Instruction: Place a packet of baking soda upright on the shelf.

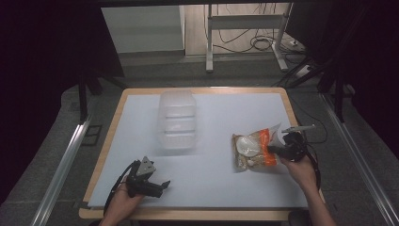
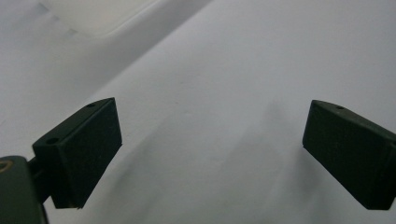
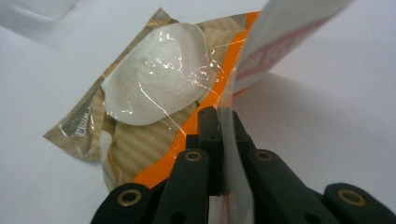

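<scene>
**Snack bag pinched by its edge, clear tub waiting**

Nearest me, my left gripper point(image 1: 149, 182) sat low over the white table point(image 1: 221, 183), jaws wide apart, nothing in them, probably just parked. My right gripper point(image 1: 281, 150) was clamped on the snack bag's point(image 1: 251, 149) edge, I guess to drag it. Further back stood the clear tub point(image 1: 178, 120), well apart.
</scene>
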The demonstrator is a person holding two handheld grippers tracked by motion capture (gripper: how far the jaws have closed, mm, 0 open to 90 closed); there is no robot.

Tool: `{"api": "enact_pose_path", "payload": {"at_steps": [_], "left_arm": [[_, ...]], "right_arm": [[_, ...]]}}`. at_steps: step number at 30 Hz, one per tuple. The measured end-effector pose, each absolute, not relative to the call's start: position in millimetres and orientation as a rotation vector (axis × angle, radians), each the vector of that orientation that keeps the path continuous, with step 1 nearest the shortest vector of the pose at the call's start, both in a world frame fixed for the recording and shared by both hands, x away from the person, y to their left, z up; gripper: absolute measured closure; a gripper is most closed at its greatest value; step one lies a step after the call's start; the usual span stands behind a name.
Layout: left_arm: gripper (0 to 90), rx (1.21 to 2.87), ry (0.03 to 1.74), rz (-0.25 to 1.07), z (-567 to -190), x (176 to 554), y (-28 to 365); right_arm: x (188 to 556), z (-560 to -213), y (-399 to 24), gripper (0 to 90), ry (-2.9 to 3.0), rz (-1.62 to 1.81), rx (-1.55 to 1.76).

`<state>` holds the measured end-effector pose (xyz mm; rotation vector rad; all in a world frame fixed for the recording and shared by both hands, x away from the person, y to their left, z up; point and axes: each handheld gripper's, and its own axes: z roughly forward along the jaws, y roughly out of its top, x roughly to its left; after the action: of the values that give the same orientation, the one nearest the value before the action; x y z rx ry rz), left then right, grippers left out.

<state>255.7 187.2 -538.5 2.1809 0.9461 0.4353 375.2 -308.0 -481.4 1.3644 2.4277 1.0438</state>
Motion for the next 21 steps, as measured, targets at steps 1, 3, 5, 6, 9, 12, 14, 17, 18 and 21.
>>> {"api": "enact_pose_path", "payload": {"at_steps": [1,3,5,6,9,12,14,17,18,21], "left_arm": [[4.7,2.181,0.946,0.435,-538.5,255.7,187.2],[4.7,2.183,0.945,0.436,-538.5,255.6,187.1],[4.7,2.183,0.946,0.437,-538.5,255.5,187.0],[4.7,2.182,0.947,0.437,-538.5,255.5,187.1],[4.7,2.182,0.949,0.438,-538.7,255.4,187.1],[4.7,2.184,0.949,0.443,-538.7,255.2,186.9],[4.7,2.185,0.949,0.444,-538.8,255.1,186.8],[4.7,2.185,0.949,0.446,-538.7,255.0,186.9],[4.7,2.182,0.951,0.446,-538.5,254.9,187.2],[4.5,2.171,0.952,0.444,-537.7,254.8,188.5]], "right_arm": [[375.2,-481.4,-308.0,89.2,2.428,1.044,1.364],[373.3,-477.8,-305.9,89.2,2.425,1.046,1.347],[372.5,-474.5,-305.6,89.1,2.419,1.072,1.346],[371.9,-473.0,-304.6,89.1,2.413,1.075,1.344],[370.9,-467.1,-301.4,89.0,2.409,1.098,1.317],[369.6,-460.8,-296.0,88.9,2.409,1.098,1.27],[369.0,-456.4,-293.0,88.9,2.409,1.126,1.252],[368.6,-449.3,-287.5,89.0,2.418,1.158,1.228],[368.7,-447.2,-285.1,89.0,2.422,1.164,1.219],[369.6,-441.0,-278.3,89.0,2.435,1.178,1.187]]}}
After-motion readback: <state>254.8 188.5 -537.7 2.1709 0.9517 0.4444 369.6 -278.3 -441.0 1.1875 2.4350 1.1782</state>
